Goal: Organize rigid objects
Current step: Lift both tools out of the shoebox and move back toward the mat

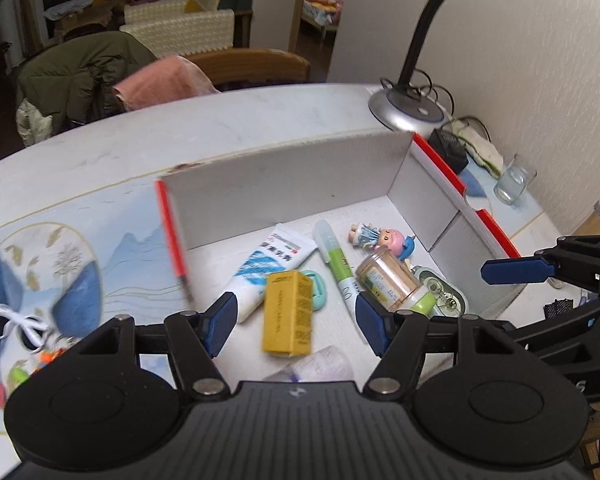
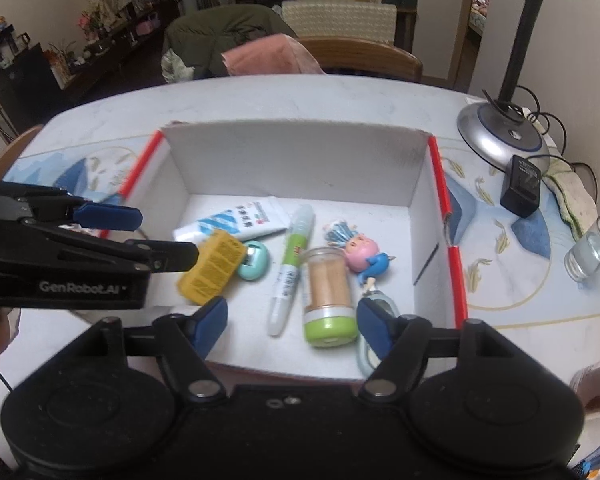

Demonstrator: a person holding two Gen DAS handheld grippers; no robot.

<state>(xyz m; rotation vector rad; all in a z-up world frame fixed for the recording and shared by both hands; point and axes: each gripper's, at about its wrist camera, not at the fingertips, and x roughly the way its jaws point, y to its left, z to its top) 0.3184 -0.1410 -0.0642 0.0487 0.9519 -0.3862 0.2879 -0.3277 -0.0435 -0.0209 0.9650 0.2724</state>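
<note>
A white cardboard box (image 2: 292, 160) with red edges sits on the table and holds a yellow carton (image 1: 287, 312) (image 2: 212, 266), a white tube (image 1: 268, 268) (image 2: 232, 222), a green marker (image 1: 336, 260) (image 2: 290, 268), a toothpick jar (image 1: 392, 280) (image 2: 328, 296), a doll (image 1: 384, 238) (image 2: 360, 248), a teal case (image 2: 254, 266) and a clear tape case (image 1: 444, 292). My left gripper (image 1: 296, 320) is open and empty above the carton. My right gripper (image 2: 292, 324) is open and empty over the box's near edge. A clear plastic item (image 1: 320, 366) lies under the left gripper.
A desk lamp (image 2: 500, 132) stands at the back right with a black adapter (image 2: 520, 188), a cloth (image 2: 572, 196) and a glass (image 2: 590, 254) beside the box. Loose trinkets (image 1: 24, 328) lie left of the box. Chairs stand behind the table.
</note>
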